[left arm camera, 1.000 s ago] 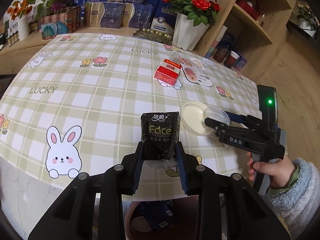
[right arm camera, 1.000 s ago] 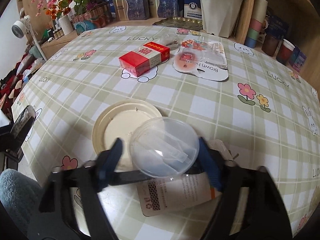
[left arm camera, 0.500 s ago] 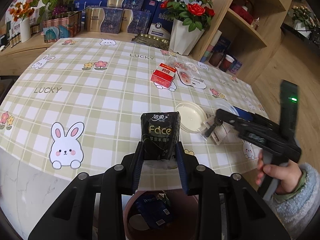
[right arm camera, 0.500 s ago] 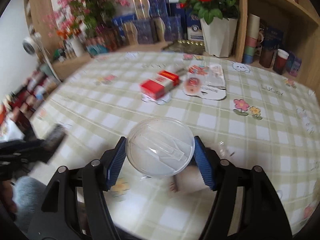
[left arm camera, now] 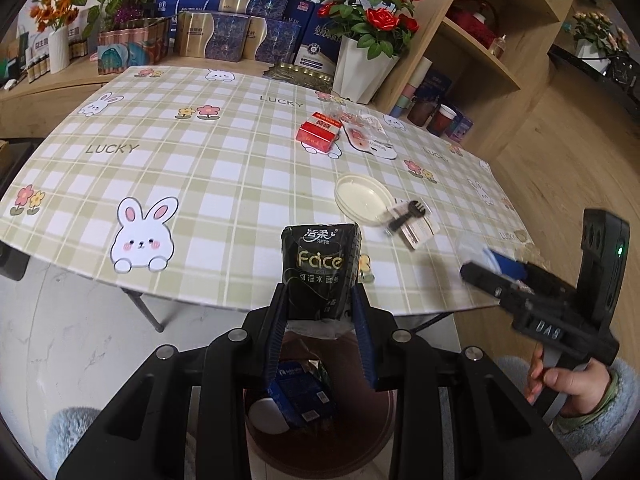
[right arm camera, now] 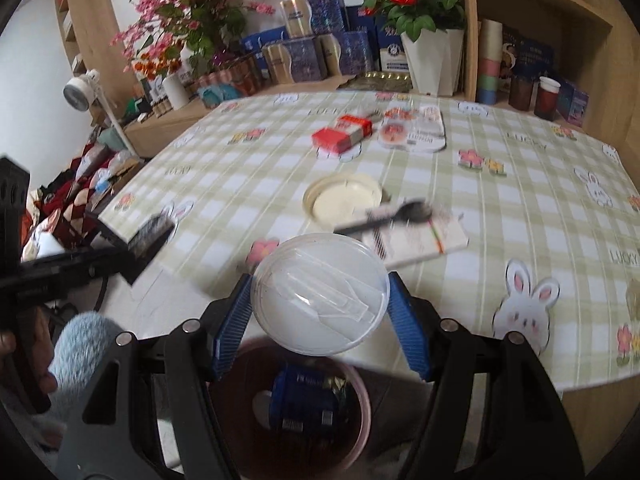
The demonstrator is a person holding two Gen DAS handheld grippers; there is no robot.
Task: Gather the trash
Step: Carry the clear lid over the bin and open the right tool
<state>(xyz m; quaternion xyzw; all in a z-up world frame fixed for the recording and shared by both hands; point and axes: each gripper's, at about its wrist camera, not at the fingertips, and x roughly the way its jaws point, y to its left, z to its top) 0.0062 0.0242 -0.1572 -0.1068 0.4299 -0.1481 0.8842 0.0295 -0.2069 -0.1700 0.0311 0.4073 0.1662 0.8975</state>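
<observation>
both grippers pulled back off the table (left arm camera: 224,184) & now over the bin (right arm camera: 360,432), left gripper (left arm camera: 320,316) clamping the tissue pack (left arm camera: 319,268), right gripper (right arm camera: 320,320) squeezing the clear lid (right arm camera: 320,292).

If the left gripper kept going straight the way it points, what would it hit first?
Probably the checked tablecloth on the table's near edge. The left gripper, shut on the black tissue pack, aims down and forward past the bin below it, though depth is hard to judge.
</observation>
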